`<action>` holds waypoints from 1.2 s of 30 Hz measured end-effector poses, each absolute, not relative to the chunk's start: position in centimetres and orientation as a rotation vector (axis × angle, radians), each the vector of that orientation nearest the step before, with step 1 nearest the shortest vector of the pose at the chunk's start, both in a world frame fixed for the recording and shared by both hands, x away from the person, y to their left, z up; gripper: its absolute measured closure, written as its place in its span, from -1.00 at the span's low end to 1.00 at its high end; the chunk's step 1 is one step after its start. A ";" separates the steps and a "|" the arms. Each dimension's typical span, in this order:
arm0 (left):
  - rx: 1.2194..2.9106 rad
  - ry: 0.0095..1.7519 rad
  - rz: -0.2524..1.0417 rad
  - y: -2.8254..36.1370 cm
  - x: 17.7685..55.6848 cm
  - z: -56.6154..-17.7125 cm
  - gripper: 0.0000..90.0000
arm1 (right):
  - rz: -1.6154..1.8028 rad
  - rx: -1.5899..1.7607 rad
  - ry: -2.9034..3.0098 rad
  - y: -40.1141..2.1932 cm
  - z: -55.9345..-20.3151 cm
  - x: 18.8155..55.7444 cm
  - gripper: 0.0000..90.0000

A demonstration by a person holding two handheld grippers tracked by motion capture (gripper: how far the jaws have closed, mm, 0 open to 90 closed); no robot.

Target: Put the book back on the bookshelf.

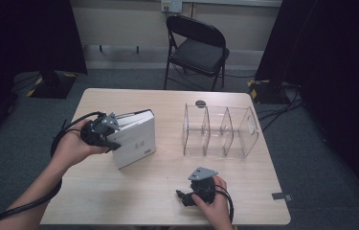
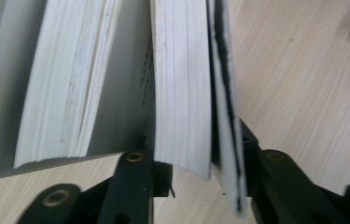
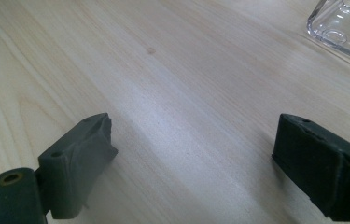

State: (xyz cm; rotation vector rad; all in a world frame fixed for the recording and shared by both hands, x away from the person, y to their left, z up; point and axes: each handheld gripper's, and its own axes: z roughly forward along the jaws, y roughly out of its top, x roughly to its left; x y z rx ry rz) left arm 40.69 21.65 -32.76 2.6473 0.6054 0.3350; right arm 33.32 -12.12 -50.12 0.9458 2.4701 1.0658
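- My left gripper (image 1: 112, 139) pinches part of the book (image 1: 136, 136), tilted on the table (image 1: 167, 191).
- My right gripper (image 1: 183, 196) rests near, jaws spread, empty.

The left gripper (image 2: 196, 172) has its two black jaws clamped on part of a white book (image 2: 182, 88), gripping a block of pages and the cover. More pages fan toward ten o'clock above the pale wooden surface (image 2: 303, 84).

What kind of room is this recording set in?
Probably a small lab or recording room: a bare wooden table walled in by black curtains, a folding chair behind it, and cables across grey carpet.
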 end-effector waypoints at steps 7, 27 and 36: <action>2.666 0.568 0.302 21.4 40.2 -32.7 0.66 | 1.066 0.946 2.470 -12.1 -50.1 33.3 -0.77; 2.663 0.510 0.271 23.0 38.9 -32.6 0.64 | 1.067 0.943 2.469 -12.0 -50.1 33.5 -0.77; 2.656 0.543 0.280 23.3 39.4 -32.2 0.55 | 1.055 0.966 2.463 -11.9 -50.1 33.8 -0.77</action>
